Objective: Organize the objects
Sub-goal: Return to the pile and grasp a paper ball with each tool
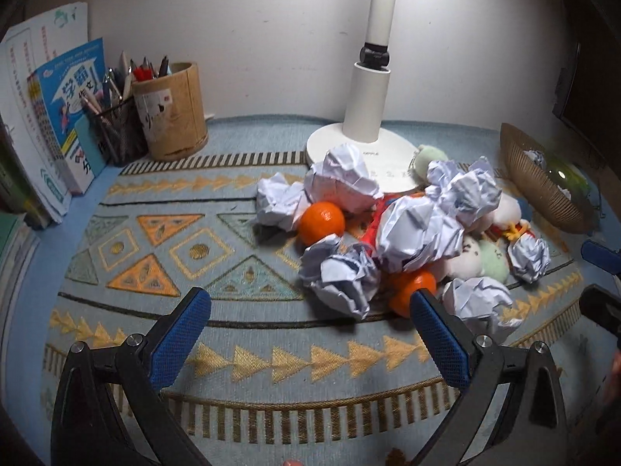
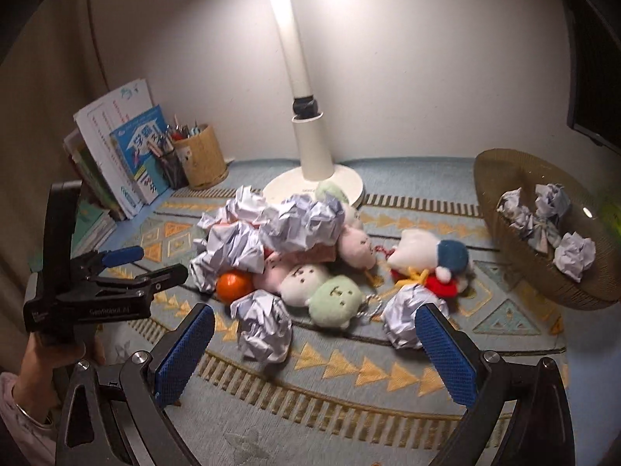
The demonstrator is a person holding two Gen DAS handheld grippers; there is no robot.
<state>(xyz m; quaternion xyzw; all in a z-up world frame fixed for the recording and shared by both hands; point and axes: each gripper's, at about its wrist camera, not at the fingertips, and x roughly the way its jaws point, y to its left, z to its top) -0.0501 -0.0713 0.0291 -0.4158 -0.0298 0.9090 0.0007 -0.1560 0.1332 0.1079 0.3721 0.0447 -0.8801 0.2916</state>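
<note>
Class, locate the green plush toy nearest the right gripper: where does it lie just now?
In the right wrist view the green plush toy lies on the patterned mat at the pile's front edge, beside a cream plush, between two crumpled paper balls.

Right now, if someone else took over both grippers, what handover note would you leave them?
Left gripper: open, empty, aimed at the pile.
Right gripper: open, empty, low over the mat.
Done: several paper balls already lie in the wicker basket.
Left: more crumpled paper, oranges and plush toys heaped by the lamp base.
</note>
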